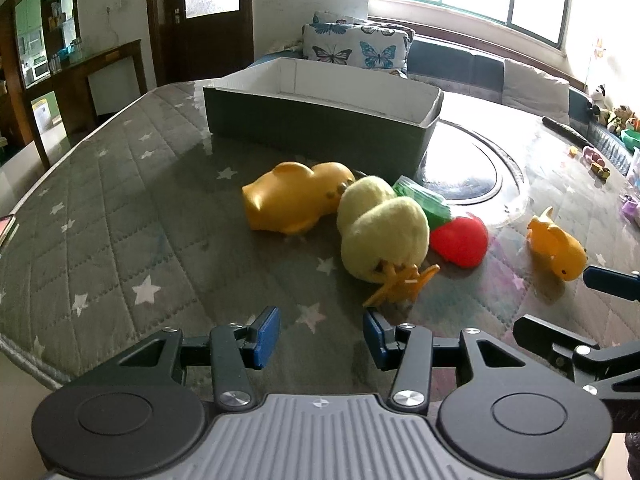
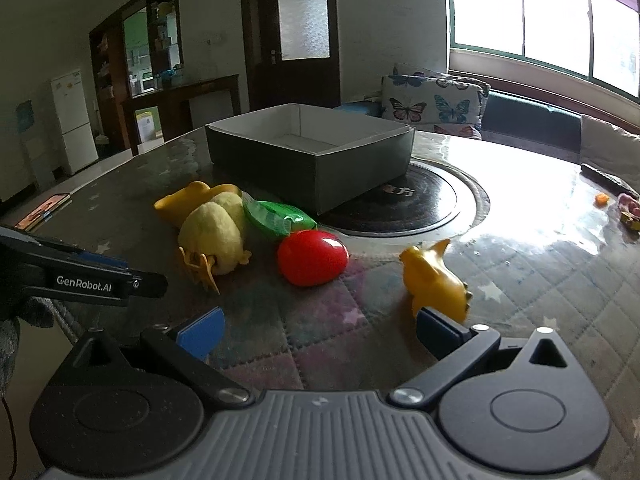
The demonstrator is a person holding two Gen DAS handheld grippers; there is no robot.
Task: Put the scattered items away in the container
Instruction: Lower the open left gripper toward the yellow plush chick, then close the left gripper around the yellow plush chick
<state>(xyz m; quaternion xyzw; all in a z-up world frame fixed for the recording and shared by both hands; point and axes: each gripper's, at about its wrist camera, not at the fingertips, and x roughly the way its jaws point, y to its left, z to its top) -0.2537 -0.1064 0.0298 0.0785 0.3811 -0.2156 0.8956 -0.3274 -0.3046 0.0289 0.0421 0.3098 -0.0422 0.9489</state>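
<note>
Ahead of our left gripper, spread and empty, lie the plush duck, big rubber duck, green packet and red ball; the box stands beyond. Our right gripper, also spread, nearly touches the small rubber duck.

"GenRobot.AI" stands in white on the left tool; other markings are illegible.
</note>
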